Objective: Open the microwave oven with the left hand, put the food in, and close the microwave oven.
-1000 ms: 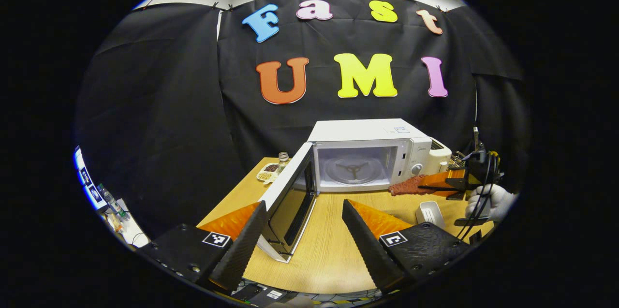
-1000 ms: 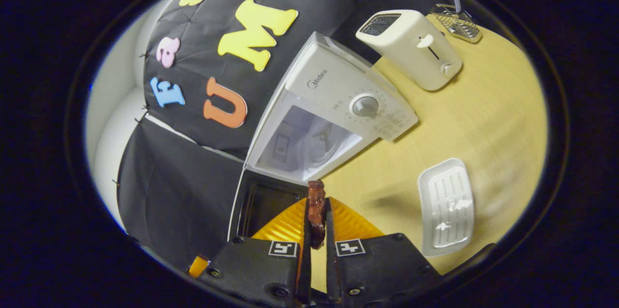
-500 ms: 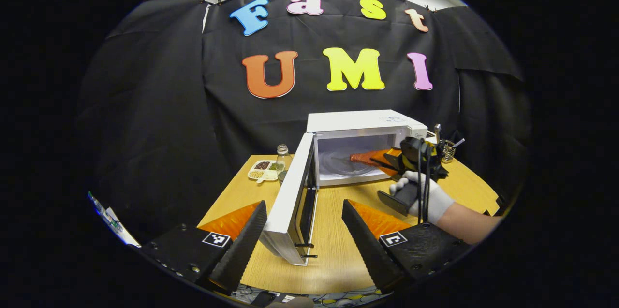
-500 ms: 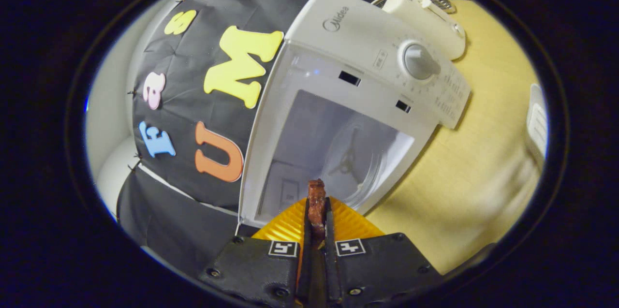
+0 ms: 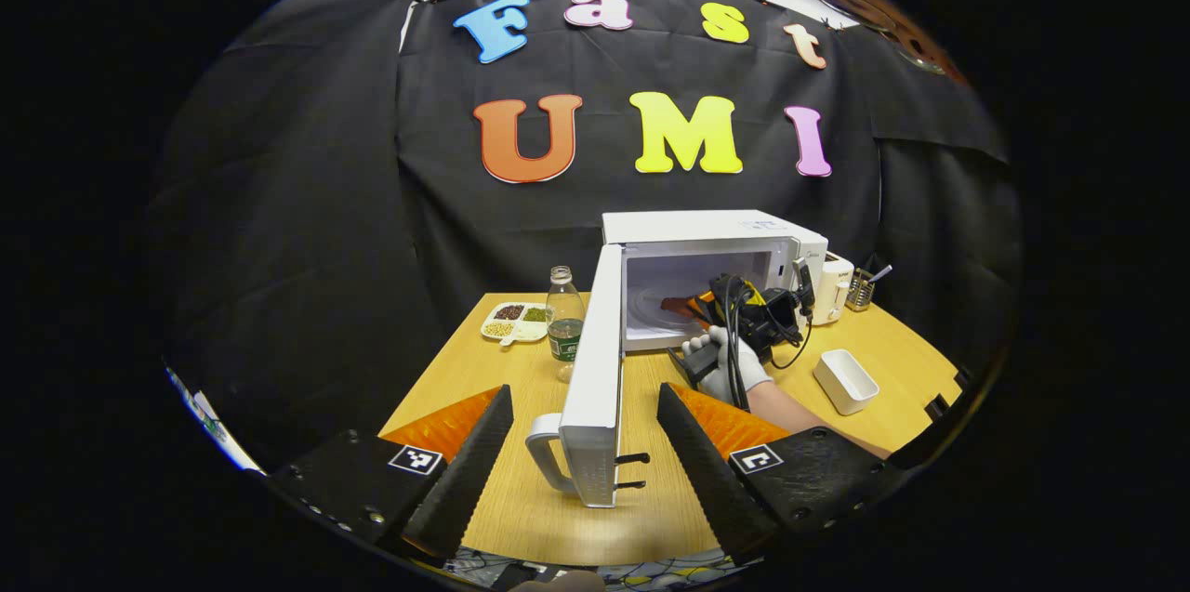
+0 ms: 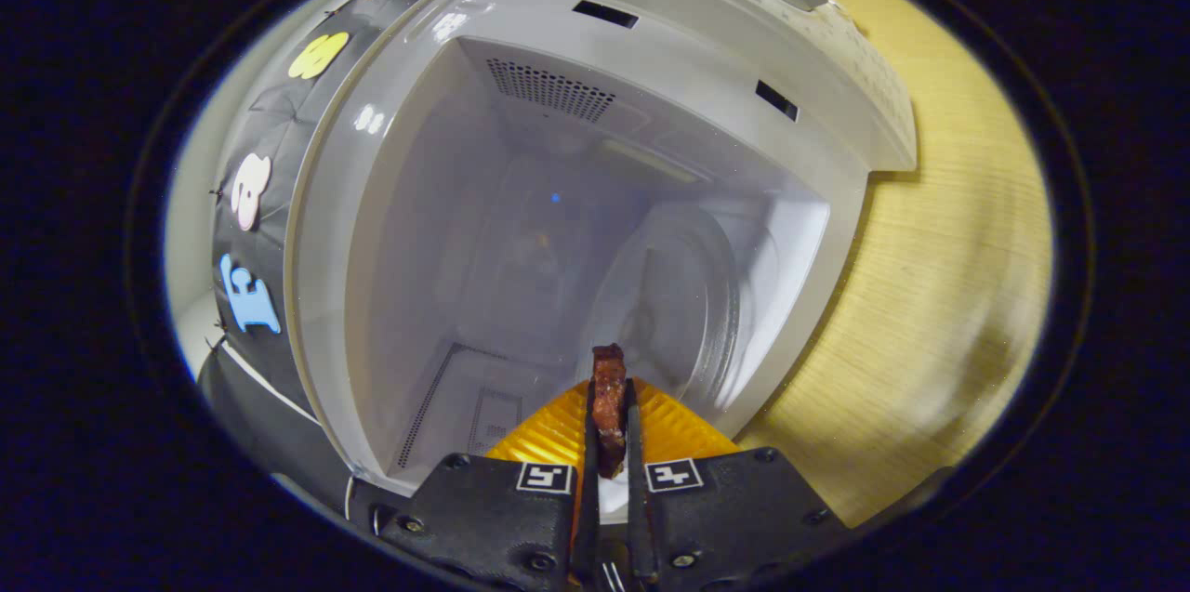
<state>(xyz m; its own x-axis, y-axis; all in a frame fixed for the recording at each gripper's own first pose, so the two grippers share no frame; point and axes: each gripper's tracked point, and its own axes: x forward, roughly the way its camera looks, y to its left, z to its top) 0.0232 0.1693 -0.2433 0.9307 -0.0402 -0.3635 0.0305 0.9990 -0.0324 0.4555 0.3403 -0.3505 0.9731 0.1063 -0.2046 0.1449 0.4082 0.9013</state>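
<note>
- Left gripper point(image 5: 584, 443), nearest: fingers spread wide, holding nothing, one on each side of the door's free edge, not touching it.
- Door point(image 5: 595, 369) swung right out, handle point(image 5: 543, 458) at its near end. Opening step looks done.
- Right gripper point(image 6: 609, 429), in its own view: fingers pressed close together, pinching the food point(image 6: 609, 397), a dark reddish strip poking out past the tips.
- Same gripper seen farther off in the left gripper view, held by a gloved hand point(image 5: 725, 364) and reaching into the mouth of the oven point(image 5: 716, 230).
- Food inside the oven now, up in the air above the glass plate point(image 6: 679, 313), not set down yet. Hard to tell how high it is.
- Putting-in step about half done: brought inside, not let go.
- Left to do, as a guess: lower the food onto the plate, let go, pull the right gripper out, then push the door shut.
- Farther out on the table point(image 5: 837, 346): white dish point(image 5: 845, 381), bottle point(image 5: 561, 321), snack tray point(image 5: 517, 321), toaster point(image 5: 835, 285). Not part of the job.
</note>
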